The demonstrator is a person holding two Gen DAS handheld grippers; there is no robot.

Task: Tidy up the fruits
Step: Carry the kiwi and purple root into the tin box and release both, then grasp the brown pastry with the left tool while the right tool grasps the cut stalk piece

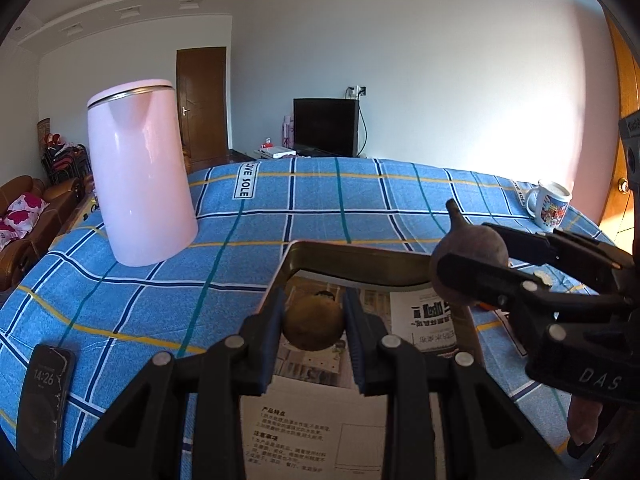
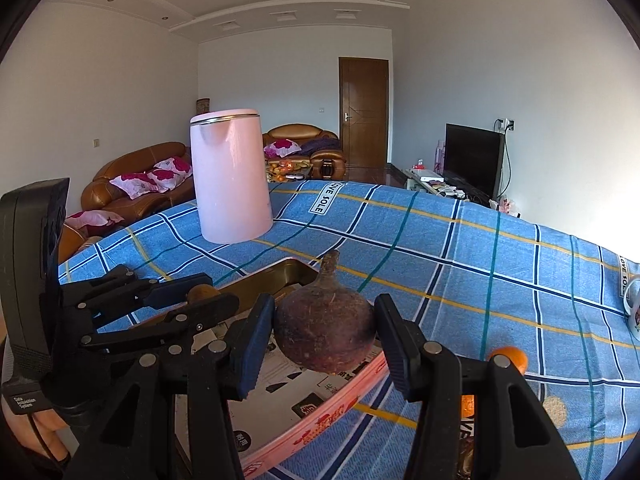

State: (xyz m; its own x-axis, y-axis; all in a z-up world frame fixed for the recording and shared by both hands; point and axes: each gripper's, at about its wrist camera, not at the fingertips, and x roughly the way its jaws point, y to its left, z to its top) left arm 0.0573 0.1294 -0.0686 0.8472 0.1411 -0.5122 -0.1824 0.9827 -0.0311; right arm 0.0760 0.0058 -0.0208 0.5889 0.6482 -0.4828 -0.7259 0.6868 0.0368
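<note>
Pink kettle [image 1: 140, 172] behind tray [image 1: 360, 258]; mug [image 1: 550, 204] right.

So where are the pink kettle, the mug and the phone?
Pink kettle [image 1: 142, 184], left wrist view, middle of its body.
Mug [image 1: 552, 205], left wrist view, its printed side.
Phone [image 1: 43, 408], left wrist view, middle of its screen.

Materials check: mostly matt, one glossy item.
Kettle [image 1: 142, 184] showing glossy pink plastic; tablecloth [image 1: 360, 200] looking like woven cloth; tin tray [image 1: 340, 258] reading as metal, paper-lined.
</note>
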